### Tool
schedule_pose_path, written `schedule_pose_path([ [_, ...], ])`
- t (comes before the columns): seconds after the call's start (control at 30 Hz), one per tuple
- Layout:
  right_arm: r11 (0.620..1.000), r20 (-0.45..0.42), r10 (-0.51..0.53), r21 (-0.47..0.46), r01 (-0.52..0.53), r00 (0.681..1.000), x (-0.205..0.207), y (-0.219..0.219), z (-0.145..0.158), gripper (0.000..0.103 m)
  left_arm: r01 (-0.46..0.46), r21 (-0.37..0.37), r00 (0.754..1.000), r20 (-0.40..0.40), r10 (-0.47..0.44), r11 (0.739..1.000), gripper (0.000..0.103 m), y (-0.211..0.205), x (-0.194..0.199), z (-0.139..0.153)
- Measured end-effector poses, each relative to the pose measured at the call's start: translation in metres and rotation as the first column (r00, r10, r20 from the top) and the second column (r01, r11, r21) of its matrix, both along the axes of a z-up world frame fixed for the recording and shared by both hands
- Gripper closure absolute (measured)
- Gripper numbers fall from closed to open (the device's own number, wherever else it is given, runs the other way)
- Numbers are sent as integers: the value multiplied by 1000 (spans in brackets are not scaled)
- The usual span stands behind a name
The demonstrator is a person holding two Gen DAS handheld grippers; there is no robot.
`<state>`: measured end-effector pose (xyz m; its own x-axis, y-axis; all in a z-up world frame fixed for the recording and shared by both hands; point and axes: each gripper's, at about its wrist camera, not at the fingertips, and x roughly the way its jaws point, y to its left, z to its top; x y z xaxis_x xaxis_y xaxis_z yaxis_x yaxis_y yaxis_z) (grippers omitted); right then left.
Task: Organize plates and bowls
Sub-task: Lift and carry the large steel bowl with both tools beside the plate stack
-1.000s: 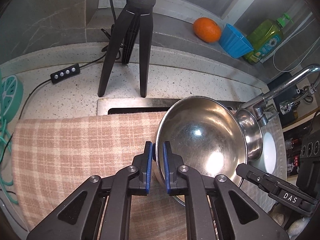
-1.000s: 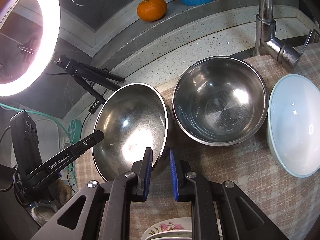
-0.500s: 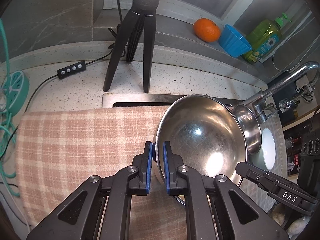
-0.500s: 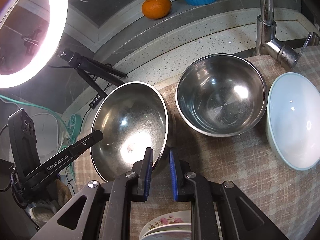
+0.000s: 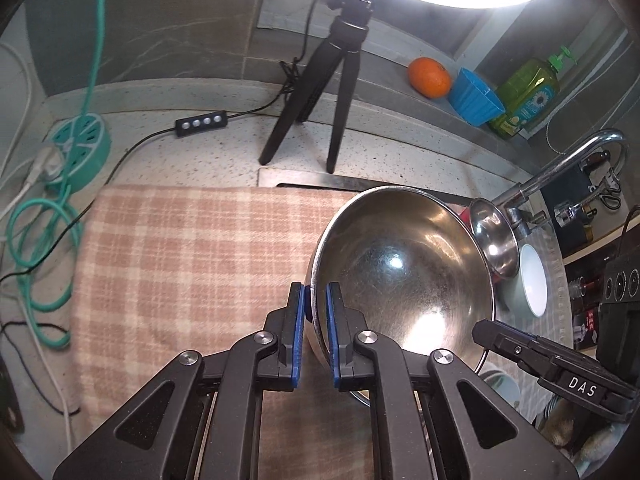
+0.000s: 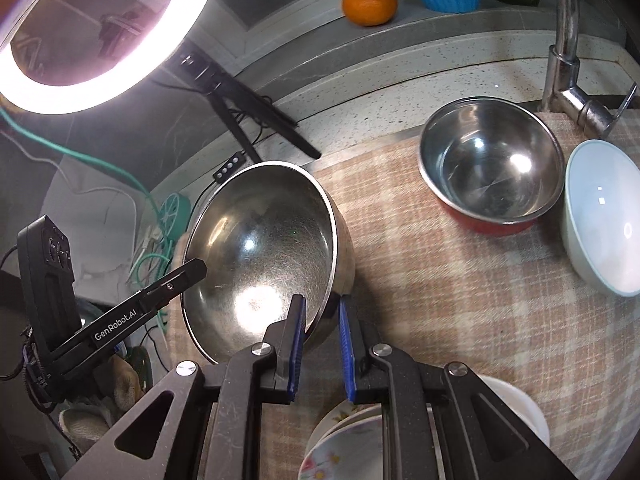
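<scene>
Steel bowl (image 5: pixel 404 280) rim clamped on opposite sides by both nearly closed hand-held grippers (image 5: pixel 316 308) (image 6: pixel 322 320).

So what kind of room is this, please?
Most likely a home kitchen counter at the sink: a faucet, a dish soap bottle on the ledge, and steel bowls on a checked cloth.

Two close, downward wrist fisheyes, opposite sides of one steel bowl (image 5: pixel 404 276).
</scene>
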<state>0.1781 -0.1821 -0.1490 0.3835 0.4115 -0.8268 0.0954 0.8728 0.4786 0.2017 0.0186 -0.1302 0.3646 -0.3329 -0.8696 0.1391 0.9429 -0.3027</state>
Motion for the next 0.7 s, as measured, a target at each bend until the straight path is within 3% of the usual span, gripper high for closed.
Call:
schedule_pose_path([
  [0.7, 977, -2, 212, -22, -212, 977, -46, 93, 0, 88, -160, 13, 987, -2, 160, 987, 94, 83, -87, 7],
])
